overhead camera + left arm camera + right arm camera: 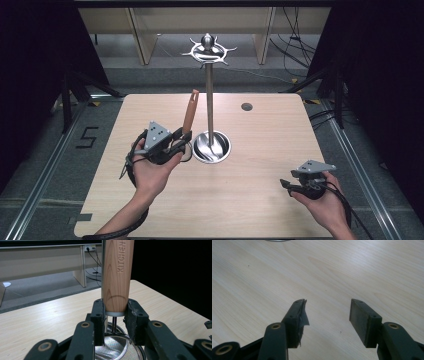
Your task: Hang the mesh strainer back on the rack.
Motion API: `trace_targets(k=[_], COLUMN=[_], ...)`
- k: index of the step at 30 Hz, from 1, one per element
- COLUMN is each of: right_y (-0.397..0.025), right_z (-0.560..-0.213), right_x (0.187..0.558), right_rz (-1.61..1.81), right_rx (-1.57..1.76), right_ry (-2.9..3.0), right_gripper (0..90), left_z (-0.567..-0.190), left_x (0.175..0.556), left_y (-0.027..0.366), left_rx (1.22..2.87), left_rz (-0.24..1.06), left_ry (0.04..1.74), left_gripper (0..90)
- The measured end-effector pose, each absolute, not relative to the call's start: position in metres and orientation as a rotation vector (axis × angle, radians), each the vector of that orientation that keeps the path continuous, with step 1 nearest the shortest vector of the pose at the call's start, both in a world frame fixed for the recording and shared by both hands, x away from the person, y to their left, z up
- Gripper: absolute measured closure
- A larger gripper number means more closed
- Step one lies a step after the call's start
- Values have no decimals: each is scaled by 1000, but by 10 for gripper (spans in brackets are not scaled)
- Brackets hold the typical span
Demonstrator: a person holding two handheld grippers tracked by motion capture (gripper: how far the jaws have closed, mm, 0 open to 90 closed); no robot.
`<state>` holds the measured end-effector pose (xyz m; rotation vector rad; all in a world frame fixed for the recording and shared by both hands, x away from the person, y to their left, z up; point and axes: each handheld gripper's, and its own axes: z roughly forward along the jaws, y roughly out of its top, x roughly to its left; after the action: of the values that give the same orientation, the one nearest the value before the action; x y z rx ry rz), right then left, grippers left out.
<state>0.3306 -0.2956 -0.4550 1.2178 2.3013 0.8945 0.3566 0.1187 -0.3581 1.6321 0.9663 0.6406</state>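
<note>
A small strainer with a wooden handle [190,112] marked KITCHEN [117,277] stands upright, handle up, in my left gripper [183,141], which is shut on the handle's lower end [115,306]. Its metal mesh bowl [112,347] hangs just below the jaws, near the tabletop. Right beside it rises a metal utensil stand [210,95] with a round dished base [223,145] and a crown of hooks [208,50] on top. My right gripper [286,184] is low over the table at the front right, open [328,307] and holding nothing; a torn bit of pad hangs off one jaw.
The light wooden table [270,145] has a dark round hole [246,106] near its far edge. Cables lie on the floor beyond the table, and dark curtains close in both sides.
</note>
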Motion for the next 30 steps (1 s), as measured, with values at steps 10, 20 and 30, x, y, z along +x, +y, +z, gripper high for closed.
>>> trace_targets(k=[10,20,30], right_y=[-295,-299,-296], right_z=[-454,-453,-455], right_x=[329,329,329], right_rz=[895,891,888], right_rx=[1250,1249,1249], right_ry=[2295,2291,2303], right_gripper=[473,475,491], left_z=[-353,-345,-340], left_x=[358,357,358], left_y=[118,116,116], left_rx=[1594,1564,1545], left_rz=[647,670,680], left_ry=[966,956,955], left_gripper=[695,695,695])
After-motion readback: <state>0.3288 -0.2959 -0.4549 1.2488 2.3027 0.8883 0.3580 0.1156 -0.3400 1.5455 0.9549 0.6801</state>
